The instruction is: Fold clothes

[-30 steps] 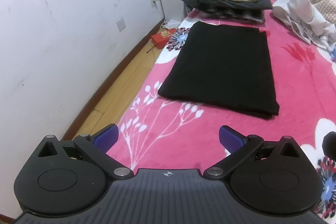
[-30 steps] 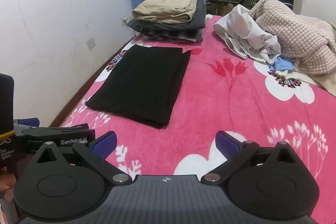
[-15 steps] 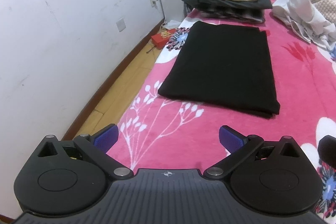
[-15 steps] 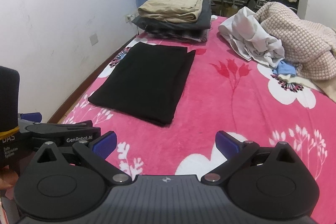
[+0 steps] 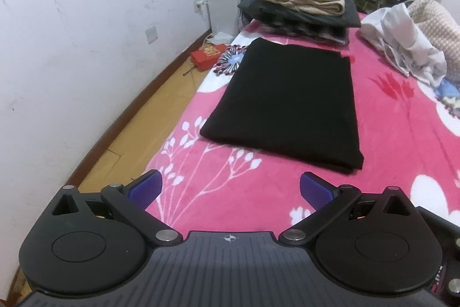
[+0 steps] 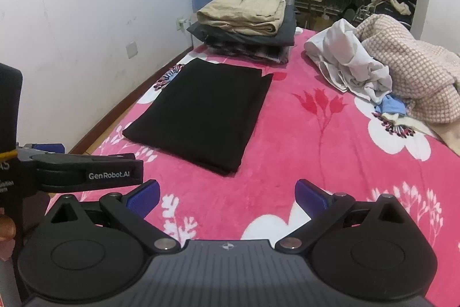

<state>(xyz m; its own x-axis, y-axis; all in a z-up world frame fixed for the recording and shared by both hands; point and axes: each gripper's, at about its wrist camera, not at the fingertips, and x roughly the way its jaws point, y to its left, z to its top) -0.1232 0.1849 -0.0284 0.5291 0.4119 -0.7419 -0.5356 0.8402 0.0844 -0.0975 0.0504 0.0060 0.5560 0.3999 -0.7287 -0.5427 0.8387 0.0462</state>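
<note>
- The pink floral bedspread (image 6: 330,151) fills both views, and it sits a touch closer and lower than a second ago; both cameras are creeping forward over the bed, nothing on it has shifted.
- The black garment (image 5: 287,105) lies flat as a neat rectangle near the bed's left edge, its layered edges showing at the near corner. It looks folded already, or it may be due one more fold; this moment fits either.
- Behind it, touching nothing, the stack of folded clothes (image 6: 247,25) stands with a beige piece on top.
- Over to the right, a crumpled heap: the white garment (image 6: 350,62) against a checked knit blanket (image 6: 411,68), unfolded.
- The left gripper (image 5: 230,189) hovers short of the black garment, blue pads spread wide, holding nothing.
- The right gripper (image 6: 227,192) likewise gapes wide and empty, over bare bedspread.
- That slow advance with empty tools means no cloth is being worked right now.
</note>
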